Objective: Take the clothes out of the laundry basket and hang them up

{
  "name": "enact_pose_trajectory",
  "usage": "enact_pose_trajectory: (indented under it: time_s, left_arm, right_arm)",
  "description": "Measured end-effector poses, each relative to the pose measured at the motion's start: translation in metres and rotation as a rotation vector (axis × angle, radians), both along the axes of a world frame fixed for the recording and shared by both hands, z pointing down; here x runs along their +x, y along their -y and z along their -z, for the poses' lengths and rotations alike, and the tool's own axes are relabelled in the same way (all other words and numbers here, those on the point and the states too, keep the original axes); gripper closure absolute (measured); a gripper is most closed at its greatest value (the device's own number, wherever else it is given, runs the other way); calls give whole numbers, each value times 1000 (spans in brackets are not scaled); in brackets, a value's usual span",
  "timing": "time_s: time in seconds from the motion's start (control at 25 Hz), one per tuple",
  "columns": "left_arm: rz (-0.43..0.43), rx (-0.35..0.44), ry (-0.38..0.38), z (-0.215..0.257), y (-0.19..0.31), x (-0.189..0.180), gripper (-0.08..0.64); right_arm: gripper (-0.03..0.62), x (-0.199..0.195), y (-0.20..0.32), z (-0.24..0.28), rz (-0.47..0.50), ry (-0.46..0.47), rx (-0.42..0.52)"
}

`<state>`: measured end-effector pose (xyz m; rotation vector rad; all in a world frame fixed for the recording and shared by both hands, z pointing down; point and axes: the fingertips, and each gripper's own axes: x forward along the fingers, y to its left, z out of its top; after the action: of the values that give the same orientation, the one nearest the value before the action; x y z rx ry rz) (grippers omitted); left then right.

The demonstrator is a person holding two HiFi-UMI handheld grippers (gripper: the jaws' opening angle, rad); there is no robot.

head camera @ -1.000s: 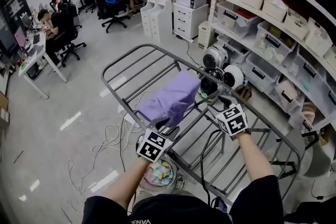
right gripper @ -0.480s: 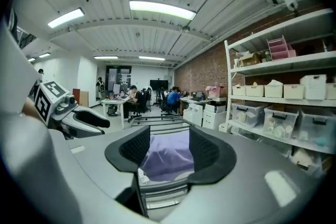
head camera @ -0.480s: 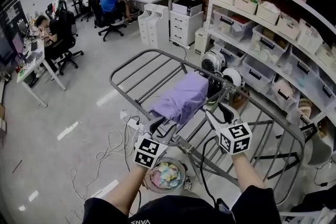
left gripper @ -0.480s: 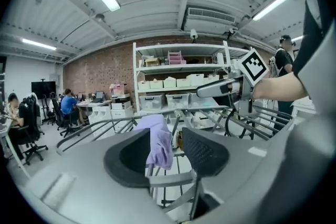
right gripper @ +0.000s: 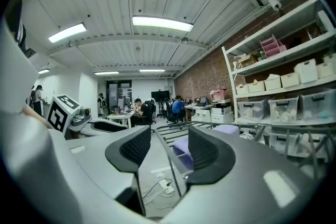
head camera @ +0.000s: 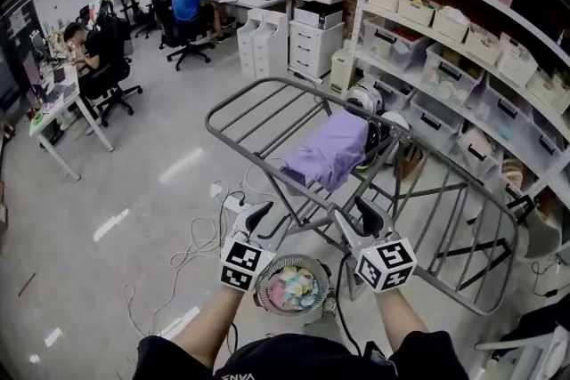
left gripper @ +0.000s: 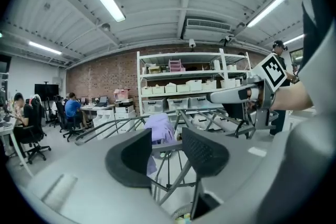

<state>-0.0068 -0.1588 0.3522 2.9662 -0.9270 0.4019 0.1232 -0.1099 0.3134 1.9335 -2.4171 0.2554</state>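
A purple garment (head camera: 331, 149) hangs draped over a rail of the grey drying rack (head camera: 267, 107). It also shows in the left gripper view as the purple garment (left gripper: 159, 127) and in the right gripper view as the purple garment (right gripper: 182, 146). On the floor below, a round laundry basket (head camera: 265, 278) holds pale, colourful clothes. My left gripper (head camera: 256, 216) hovers open just left of the basket, with nothing between its jaws. My right gripper (head camera: 360, 214) is open and empty too, above the rack's near edge. Both sit well short of the garment.
Shelves with storage bins (head camera: 463, 58) line the right wall. White cables and a power strip (head camera: 233, 202) lie on the floor left of the rack. White drawer units (head camera: 267, 36) and desks with seated people (head camera: 189, 0) stand farther back.
Both grippers have drawn back from the purple garment toward me and now hover near the basket. The garment stays on the rack. The head view has shifted so the basket shows fully.
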Motion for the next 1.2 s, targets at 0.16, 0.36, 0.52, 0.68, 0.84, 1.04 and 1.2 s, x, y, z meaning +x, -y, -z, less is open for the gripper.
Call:
enact_pose_trajectory:
  time_s: [0.16,0.36,0.52,0.68,0.84,1.04,1.2]
  left_arm:
    - [-7,-32,-6,-22,-21,-33,396]
    - [-16,-87,-4,-50,-42,-59,396]
    - [14,-145,-6,-85,-53,-72,396]
    - [48,-193,9,-126,-59,-78,396]
    - [77,-251,44,-181,-66,-81,396]
    - [123,-333,95,-258,-93,-92,396]
    - [171,-388,110,-318,-102,-100,396]
  right_arm:
    - [362,-37,-28,-20,-6,22,-22]
    - [364,-65,-51,-53,-11,11,-91]
    - [365,-81,-63,-91,9,-4,-159]
    - [365,-93,-66,-143,50,-4,-244]
    - [365,-99,-67,-203,106,-18,-331]
    - [367,-102,-84,-298,170,-34,-476]
    - [371,-96,-88,-375,184,-58,-575]
